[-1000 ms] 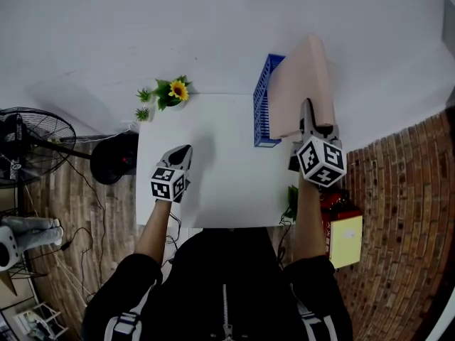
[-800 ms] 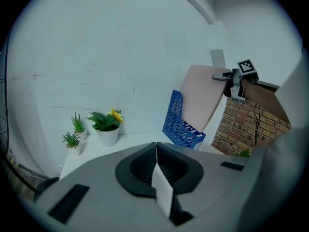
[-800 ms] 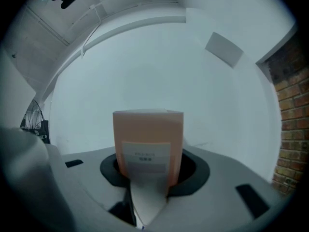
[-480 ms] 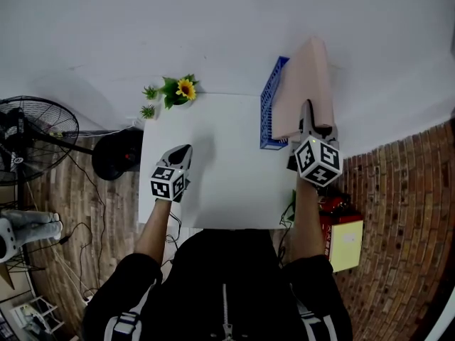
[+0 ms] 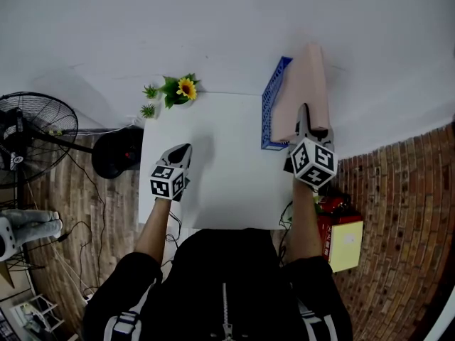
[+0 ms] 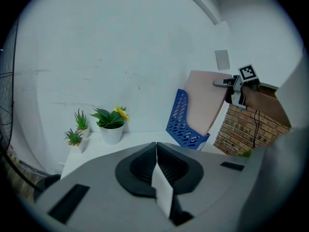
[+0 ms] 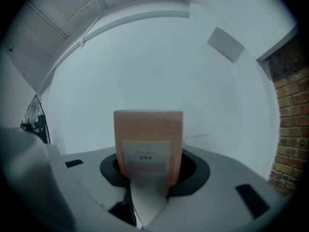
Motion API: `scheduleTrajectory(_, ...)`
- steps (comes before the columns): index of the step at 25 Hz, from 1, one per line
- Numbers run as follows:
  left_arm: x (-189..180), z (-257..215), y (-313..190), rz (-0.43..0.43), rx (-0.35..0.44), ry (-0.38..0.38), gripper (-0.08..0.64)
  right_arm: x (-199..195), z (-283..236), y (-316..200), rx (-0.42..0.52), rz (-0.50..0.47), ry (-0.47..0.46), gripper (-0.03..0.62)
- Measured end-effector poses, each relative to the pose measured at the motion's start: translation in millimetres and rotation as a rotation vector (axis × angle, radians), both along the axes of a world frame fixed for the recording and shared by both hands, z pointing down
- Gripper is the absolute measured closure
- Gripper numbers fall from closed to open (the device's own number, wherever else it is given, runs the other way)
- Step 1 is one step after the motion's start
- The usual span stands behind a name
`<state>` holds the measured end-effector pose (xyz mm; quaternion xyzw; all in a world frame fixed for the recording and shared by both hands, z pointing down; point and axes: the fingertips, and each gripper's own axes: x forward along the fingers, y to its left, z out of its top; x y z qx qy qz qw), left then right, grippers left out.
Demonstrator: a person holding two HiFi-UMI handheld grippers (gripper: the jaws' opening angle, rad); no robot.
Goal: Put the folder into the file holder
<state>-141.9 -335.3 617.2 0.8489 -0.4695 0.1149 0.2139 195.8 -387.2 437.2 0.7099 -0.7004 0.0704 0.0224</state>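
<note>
My right gripper (image 5: 306, 114) is shut on the spine of a thick pale-pink folder (image 5: 304, 89), held up in the air and tilted. Its lower edge hangs just over the blue perforated file holder (image 5: 273, 104) at the white table's (image 5: 213, 183) far right edge. In the right gripper view the folder's spine (image 7: 148, 141) with its label sits between the jaws. In the left gripper view the folder (image 6: 206, 101) leans above the file holder (image 6: 183, 121). My left gripper (image 5: 179, 153) hovers over the table's left side, jaws shut and empty.
A potted sunflower (image 5: 176, 91) and small green plants (image 5: 148, 111) stand at the table's far left corner. A floor fan (image 5: 28, 135) is left of the table. A brick wall (image 5: 398, 212) and a yellow-topped box (image 5: 344, 241) lie to the right.
The right gripper and folder shifted slightly left and down, closer over the file holder. The left gripper has stayed in place.
</note>
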Motion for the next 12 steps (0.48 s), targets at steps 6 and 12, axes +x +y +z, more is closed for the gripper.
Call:
scheduleTrajectory(6, -3, 1, -1, -0.008, -0.003, -0.003, 0.535, 3, 18, -3, -0.021, 0.013, -0.019, 0.425)
scheduleTrajectory(12, -5, 6, 1, -0.014, -0.014, -0.008, 0.535, -1, 30, -8, -0.040, 0.012, -0.015, 0.423)
